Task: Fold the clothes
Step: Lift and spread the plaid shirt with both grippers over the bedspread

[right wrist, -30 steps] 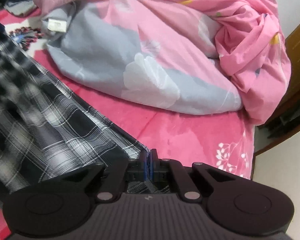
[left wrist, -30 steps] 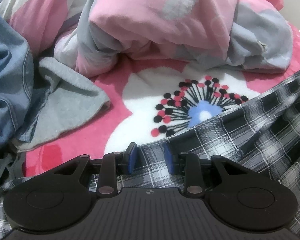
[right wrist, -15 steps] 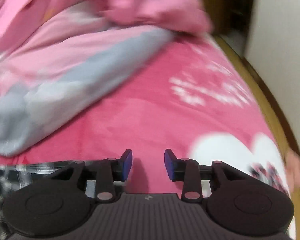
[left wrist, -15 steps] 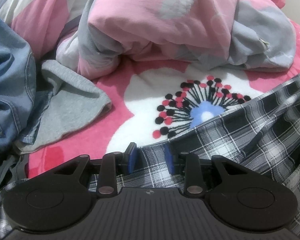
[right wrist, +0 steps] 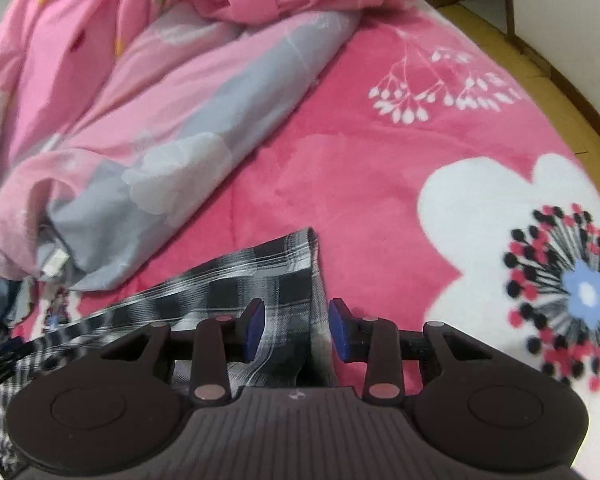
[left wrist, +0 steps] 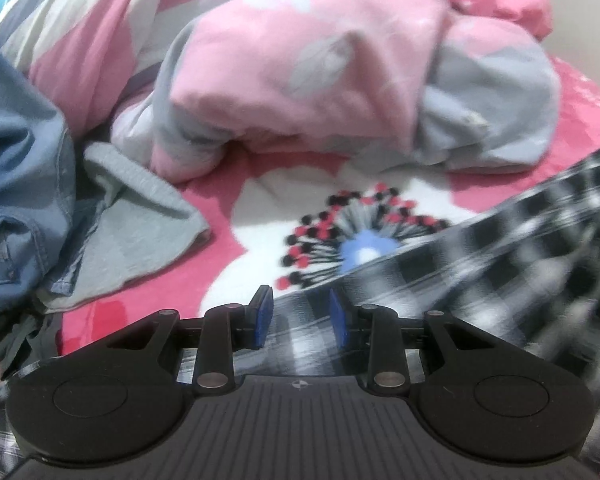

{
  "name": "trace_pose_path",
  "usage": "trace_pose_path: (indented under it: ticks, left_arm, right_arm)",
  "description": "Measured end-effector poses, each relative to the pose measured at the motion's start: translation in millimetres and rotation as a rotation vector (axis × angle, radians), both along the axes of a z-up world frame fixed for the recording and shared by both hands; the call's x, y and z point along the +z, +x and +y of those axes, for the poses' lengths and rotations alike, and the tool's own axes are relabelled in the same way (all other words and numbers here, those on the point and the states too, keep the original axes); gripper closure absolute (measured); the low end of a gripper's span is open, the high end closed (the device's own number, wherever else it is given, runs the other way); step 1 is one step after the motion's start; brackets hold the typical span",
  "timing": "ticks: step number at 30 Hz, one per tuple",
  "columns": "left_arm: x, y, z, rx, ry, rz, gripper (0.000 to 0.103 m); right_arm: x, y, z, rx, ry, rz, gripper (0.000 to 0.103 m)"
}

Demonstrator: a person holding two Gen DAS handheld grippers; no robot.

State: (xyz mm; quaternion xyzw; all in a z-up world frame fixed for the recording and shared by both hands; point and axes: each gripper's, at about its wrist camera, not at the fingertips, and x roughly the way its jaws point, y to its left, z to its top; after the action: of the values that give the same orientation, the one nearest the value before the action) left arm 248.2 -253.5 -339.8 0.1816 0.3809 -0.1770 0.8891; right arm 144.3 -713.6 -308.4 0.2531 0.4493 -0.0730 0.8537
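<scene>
The left gripper is positioned low over the near edge of the black-and-white plaid garment, with its blue-padded fingers spread apart and plaid fabric lying in the gap between them; no pad presses the cloth. The plaid garment extends from the near centre toward the right of the left wrist view, where it is motion-blurred, so its fold state there cannot be determined reliably. It lies on the pink floral blanket that covers the bed. To the far side, a pink and grey duvet is bunched in a heap. At the left, a blue denim garment lies piled, with a grey knit garment just beside it on its right. In the right wrist view, the right gripper is likewise spread wide, its fingers straddling a corner of the plaid garment without clamping it. That corner rests flat on the pink floral blanket, with the hem pointing to the far side. The duvet lies at the far left, near the plaid corner. A wooden bed edge is visible at the far right.
</scene>
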Motion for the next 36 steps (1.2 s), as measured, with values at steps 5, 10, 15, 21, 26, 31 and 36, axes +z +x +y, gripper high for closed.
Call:
trace_pose_path:
  ticks: [5, 10, 15, 21, 26, 31, 36]
  left_arm:
    - [7, -30, -28, -0.189, -0.036, 0.015, 0.071]
    - [-6, -64, -67, -0.403, 0.026, -0.015, 0.07]
    - [-21, -69, -87, -0.451, 0.06, -0.029, 0.07]
    - [-23, -61, -88, -0.425, 0.049, -0.008, 0.07]
    - [-11, -76, -81, -0.428, 0.003, 0.033, 0.07]
    - [4, -96, -73, -0.438, -0.055, 0.081, 0.07]
    - [10, -125, -72, -0.492, -0.1, 0.154, 0.07]
  right_arm:
    - [13, -9, 11, 0.009, 0.064, -0.057, 0.065]
    - [36, -20, 80, 0.35, -0.233, -0.089, 0.065]
    - [6, -15, 144, 0.66, -0.643, -0.027, 0.076]
    - [15, 12, 116, 0.408, -0.599, -0.119, 0.101]
    - [27, 17, 68, 0.11, -0.358, -0.154, 0.077]
    - [29, -23, 14, -0.199, -0.066, -0.115, 0.073]
    - [0, -74, -2, -0.414, 0.242, 0.069, 0.073]
